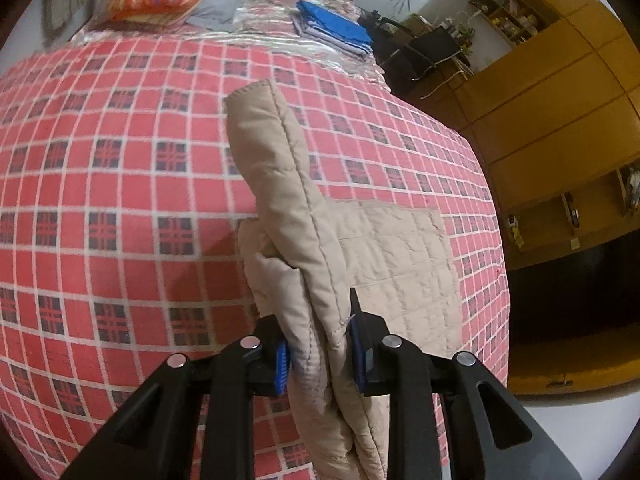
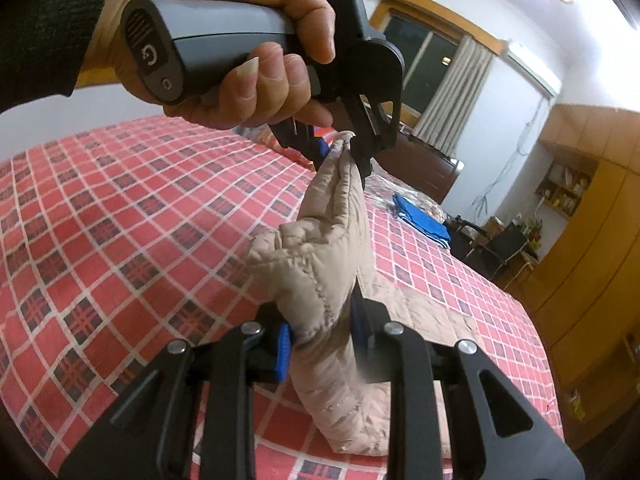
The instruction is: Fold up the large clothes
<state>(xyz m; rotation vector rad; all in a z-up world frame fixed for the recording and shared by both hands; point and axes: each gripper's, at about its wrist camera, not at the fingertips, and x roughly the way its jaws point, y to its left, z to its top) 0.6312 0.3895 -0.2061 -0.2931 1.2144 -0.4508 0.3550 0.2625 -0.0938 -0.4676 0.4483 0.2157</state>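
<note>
The right gripper (image 2: 322, 336) and left gripper (image 1: 320, 344) each pinch the beige quilted garment (image 1: 384, 248) above the checked bedspread (image 1: 120, 184).

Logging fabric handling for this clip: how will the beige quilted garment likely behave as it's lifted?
The garment is probably floppy: it droops between the left tool and right tool. Its puffy quilting suggests it is light yet bulky. The bunched padding between the pads looks unlikely to slip.
</note>
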